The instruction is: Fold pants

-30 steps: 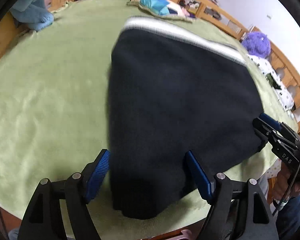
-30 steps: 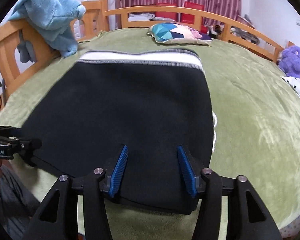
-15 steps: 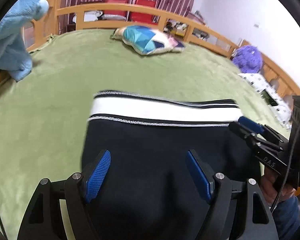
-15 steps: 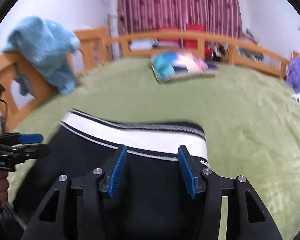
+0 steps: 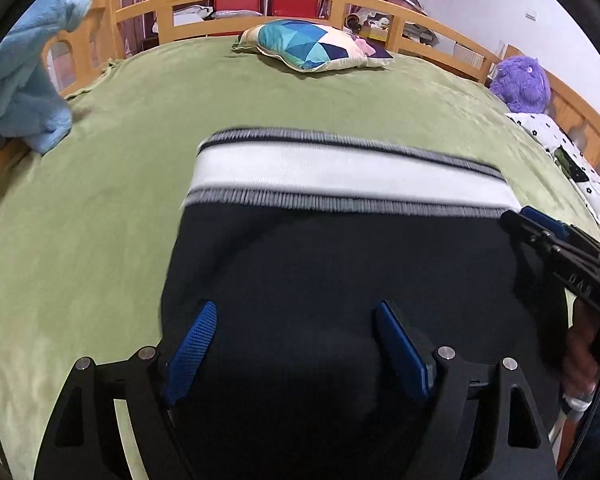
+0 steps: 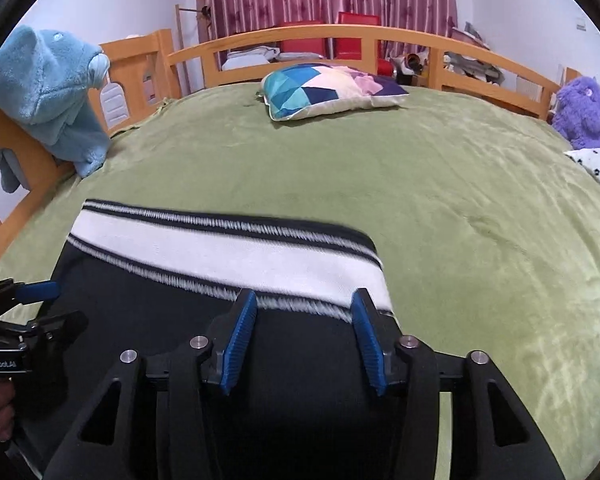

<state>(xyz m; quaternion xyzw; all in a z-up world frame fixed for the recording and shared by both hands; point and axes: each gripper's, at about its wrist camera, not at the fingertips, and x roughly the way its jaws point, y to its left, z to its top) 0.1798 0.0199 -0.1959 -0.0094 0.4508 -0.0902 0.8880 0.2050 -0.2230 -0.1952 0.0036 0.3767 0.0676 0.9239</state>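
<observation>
- Pants (image 5: 340, 280) lie flat on the green blanket (image 5: 100, 220), white waistband (image 5: 340, 176) at the far end.
- Left gripper (image 5: 296, 344) over the dark cloth, jaws just opening wider, pads not pressing it.
- Right gripper (image 6: 304, 340) half open near the waistband's right end, gripping nothing.
</observation>
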